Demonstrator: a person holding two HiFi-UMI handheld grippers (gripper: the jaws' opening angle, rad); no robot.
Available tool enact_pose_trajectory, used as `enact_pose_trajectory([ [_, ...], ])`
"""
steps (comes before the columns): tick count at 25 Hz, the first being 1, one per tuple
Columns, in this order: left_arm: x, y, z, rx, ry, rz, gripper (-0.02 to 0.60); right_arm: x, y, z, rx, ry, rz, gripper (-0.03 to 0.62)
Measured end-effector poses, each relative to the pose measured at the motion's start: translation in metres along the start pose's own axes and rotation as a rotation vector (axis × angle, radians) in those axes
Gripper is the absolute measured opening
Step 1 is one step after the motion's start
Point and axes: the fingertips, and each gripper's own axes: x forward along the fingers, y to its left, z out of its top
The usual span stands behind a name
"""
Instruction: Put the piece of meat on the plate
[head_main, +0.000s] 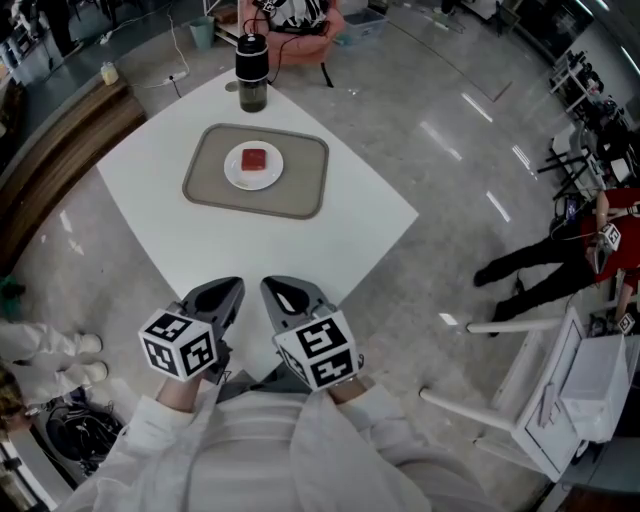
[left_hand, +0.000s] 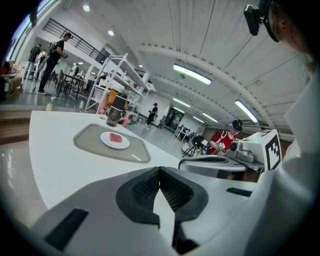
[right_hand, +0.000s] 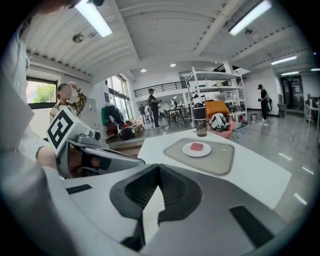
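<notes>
The piece of meat (head_main: 258, 159) is a small red slab lying on a round white plate (head_main: 236, 174), which sits on a grey tray (head_main: 300, 180) toward the far side of the white table (head_main: 150, 210). My left gripper (head_main: 230, 292) and right gripper (head_main: 277, 292) hover side by side over the table's near corner, well short of the tray. Both are shut with nothing between their jaws. The left gripper view shows the meat (left_hand: 116, 137) far ahead on the left beyond the shut left gripper (left_hand: 160, 172). The right gripper view has the meat (right_hand: 197, 147) ahead on the right past the shut right gripper (right_hand: 159, 171).
A dark bottle (head_main: 252, 72) stands on the table's far corner behind the tray. A pink chair (head_main: 300, 35) holds a bag beyond it. A person in red (head_main: 590, 245) sits at the right near white furniture (head_main: 555, 380). Another person's legs (head_main: 45, 350) are at the left.
</notes>
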Motion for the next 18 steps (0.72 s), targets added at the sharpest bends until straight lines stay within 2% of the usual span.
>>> enact_pose_trajectory([
  [7,-0.001,-0.006,-0.005,0.000,-0.006,0.003,0.009,-0.003,0.000,-0.003,-0.034,-0.006,0.012,0.015],
  [11,0.002,-0.013,-0.009,0.038,0.005,-0.002,0.009,-0.007,-0.002,-0.004,-0.041,0.014,0.012,0.015],
  [18,0.002,-0.014,-0.013,0.056,0.015,0.006,0.009,-0.004,-0.005,-0.006,-0.034,0.008,0.018,0.015],
])
